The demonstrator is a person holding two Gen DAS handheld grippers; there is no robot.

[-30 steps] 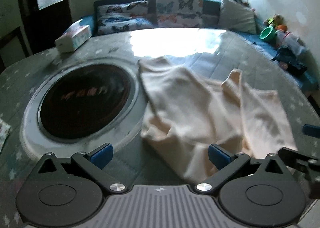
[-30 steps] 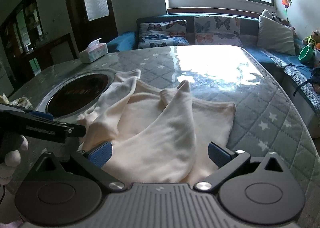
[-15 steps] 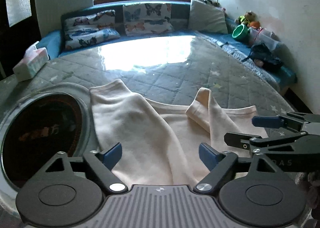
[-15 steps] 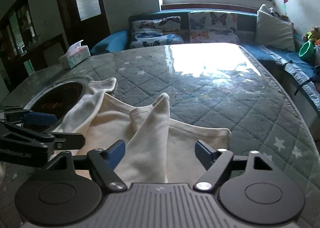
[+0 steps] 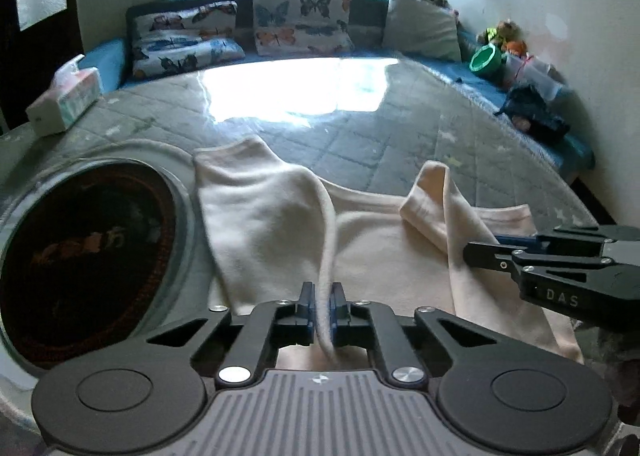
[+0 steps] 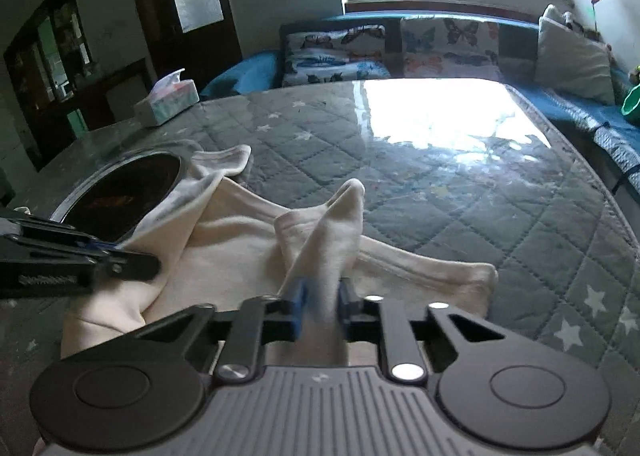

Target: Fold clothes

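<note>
A cream long-sleeved garment (image 5: 384,252) lies rumpled on the quilted grey table cover (image 5: 360,128), both sleeves thrown toward the far side. My left gripper (image 5: 322,312) is shut on a fold of the garment's near left edge, which rises between the pads. My right gripper (image 6: 320,306) is shut on the right sleeve fold (image 6: 332,240). The right gripper also shows in the left wrist view (image 5: 500,252), and the left gripper shows in the right wrist view (image 6: 120,260).
A round dark inset with a metal rim (image 5: 80,252) sits in the table left of the garment. A tissue box (image 5: 66,100) stands at the far left. A sofa with butterfly cushions (image 5: 280,32) runs behind; toys and a green bowl (image 5: 486,58) lie at right.
Both grippers were open above the garment; both have now closed on folds of its near edge. The left view has swung left toward the round inset.
</note>
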